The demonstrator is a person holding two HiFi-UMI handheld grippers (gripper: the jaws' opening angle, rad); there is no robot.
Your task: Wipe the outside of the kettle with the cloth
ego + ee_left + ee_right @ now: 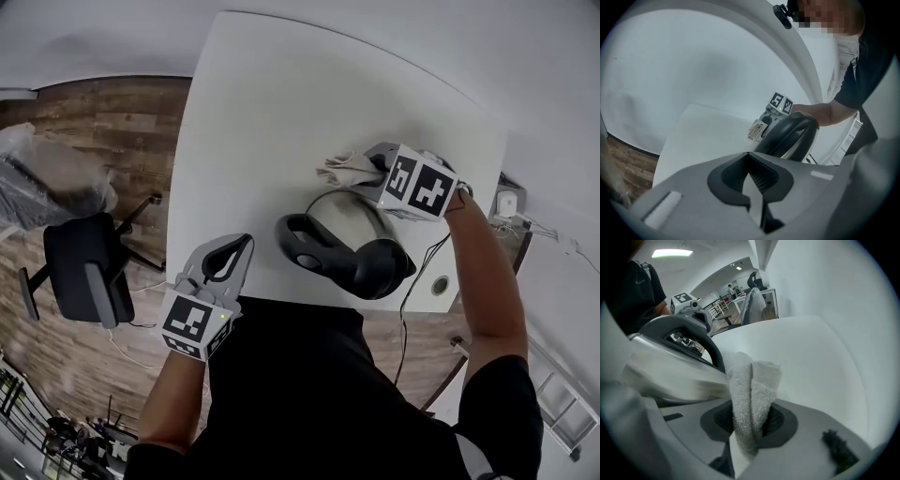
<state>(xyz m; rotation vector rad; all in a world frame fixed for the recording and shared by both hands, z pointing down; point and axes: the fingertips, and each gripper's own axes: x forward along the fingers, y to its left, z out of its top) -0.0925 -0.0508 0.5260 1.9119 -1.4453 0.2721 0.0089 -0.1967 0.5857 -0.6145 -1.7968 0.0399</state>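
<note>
While the right tongs point(378, 162) point(751, 404) clamp a folded white terry cloth point(345, 170) point(751, 385), a person stands at the near edge of a white desk point(281, 103) and holds the cloth against the far side of an electric kettle point(339, 239) point(670, 369). The kettle, steel-bodied with a black lid and a black loop handle, stands upright close to the desk's near edge, toward its right corner. In the right gripper view the cloth rises from between the tongs' pads and touches the kettle's shiny wall just under the handle.

The left tongs point(236, 251) point(749, 155) are closed with nothing between them. They sit over the near edge toward the desk's left corner, pointing at the kettle but clear of it. The left gripper view looks across the bare desk to the kettle's black handle point(787, 133), with the cloth point(754, 129) and the marker cube point(781, 103) of the right tongs beyond it.

A thin black cord point(412, 281) trails over the near edge by a round cable port point(439, 284) at the right corner. A black office chair point(82, 270) stands on the wood floor point(84, 122) off the desk's left edge.
</note>
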